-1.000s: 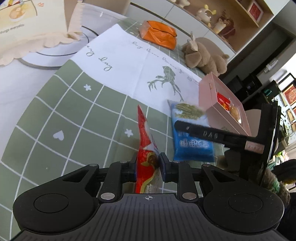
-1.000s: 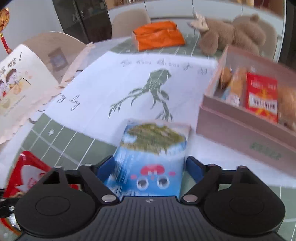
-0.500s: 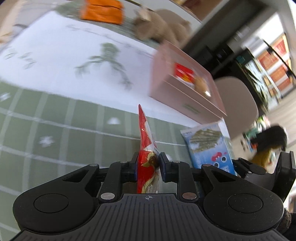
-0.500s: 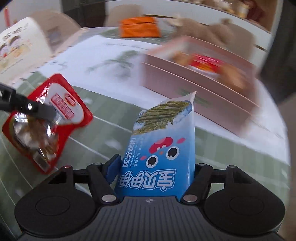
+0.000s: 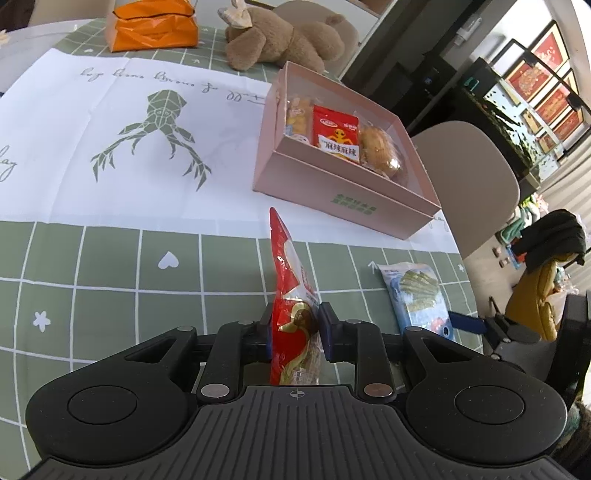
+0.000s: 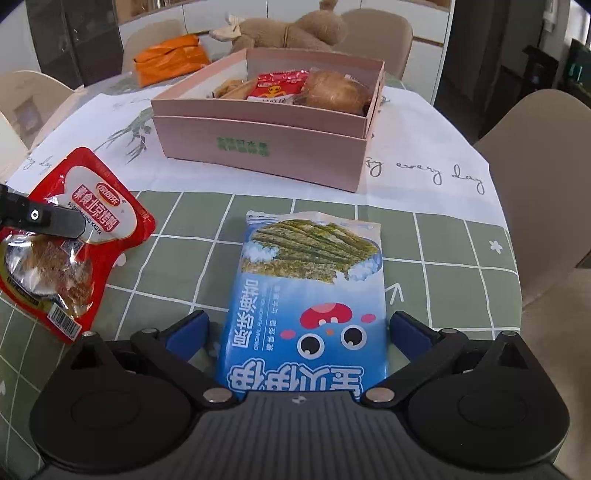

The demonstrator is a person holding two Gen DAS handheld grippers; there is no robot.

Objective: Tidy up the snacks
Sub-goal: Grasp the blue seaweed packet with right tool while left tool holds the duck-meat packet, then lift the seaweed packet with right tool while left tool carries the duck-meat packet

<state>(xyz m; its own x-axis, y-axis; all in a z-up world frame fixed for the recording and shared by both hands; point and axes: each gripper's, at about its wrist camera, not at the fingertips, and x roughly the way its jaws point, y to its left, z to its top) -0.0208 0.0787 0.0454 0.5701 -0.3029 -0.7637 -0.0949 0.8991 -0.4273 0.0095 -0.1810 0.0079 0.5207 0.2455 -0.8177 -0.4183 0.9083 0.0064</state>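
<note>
Round table (image 6: 461, 254) under a green grid-patterned cloth, with a white printed sheet (image 5: 122, 140) spread ahead of the claws. On it: blue seaweed-snack packet (image 6: 310, 291) lying flat between the right claw's spread fingers, pink box (image 6: 258, 147) ahead, and orange bag (image 5: 153, 26) and plush toy (image 5: 280, 40) beyond.

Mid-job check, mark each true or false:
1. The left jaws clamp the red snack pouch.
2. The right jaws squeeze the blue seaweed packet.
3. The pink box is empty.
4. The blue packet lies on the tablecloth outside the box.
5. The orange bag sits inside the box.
1. True: the left gripper pinches the red pouch.
2. False: the right gripper has just opened; the blue packet lies between its jaws, unpressed.
3. False: the pink box holds snacks.
4. True.
5. False: the orange bag sits on the table behind it.
</note>
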